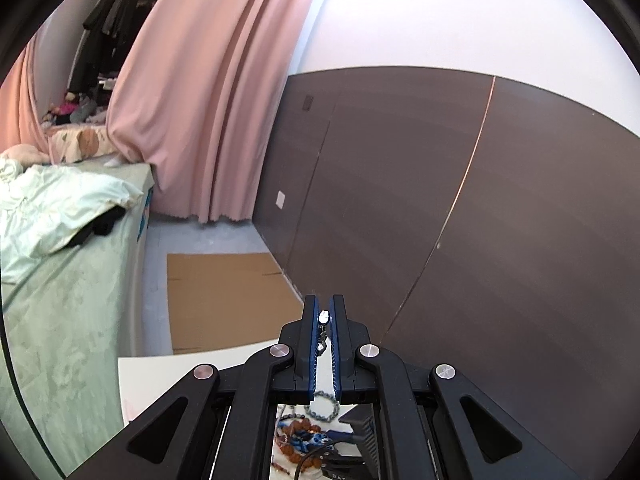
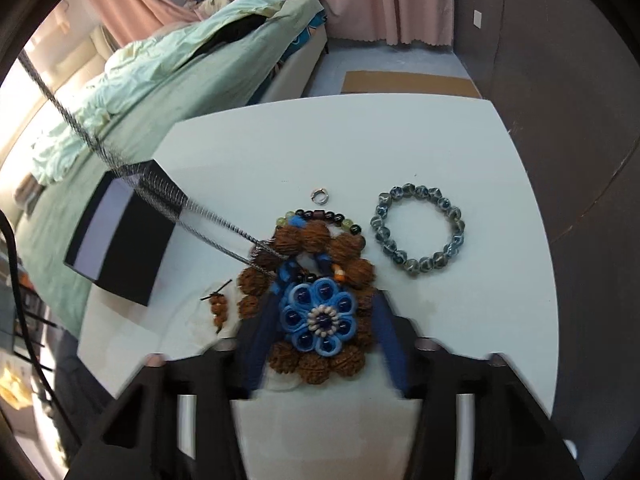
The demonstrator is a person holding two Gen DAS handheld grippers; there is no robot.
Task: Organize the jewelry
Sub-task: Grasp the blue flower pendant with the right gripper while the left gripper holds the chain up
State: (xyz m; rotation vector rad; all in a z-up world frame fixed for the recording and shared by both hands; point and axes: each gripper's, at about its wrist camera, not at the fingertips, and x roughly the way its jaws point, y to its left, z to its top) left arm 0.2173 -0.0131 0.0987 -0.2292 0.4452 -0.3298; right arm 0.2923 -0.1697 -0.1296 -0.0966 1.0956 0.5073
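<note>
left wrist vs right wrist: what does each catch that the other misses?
Left wrist only: the left gripper raised above the table, shut on the clasp end of a silver chain.

Right wrist only: the right gripper open around a blue flower ornament on a brown bead necklace, a small silver ring, a black box, and the chain's taut run up to the left.

Both: the white table, blue-grey bead bracelet, bed, pink curtain, cardboard on the floor.

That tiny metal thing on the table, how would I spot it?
Look at the white table. Beyond the big brown seed-bead necklace with its blue flower, left of the grey-blue bead bracelet, lies a small silver ring. It is the only plain metal piece, beadless and far smaller.
</note>
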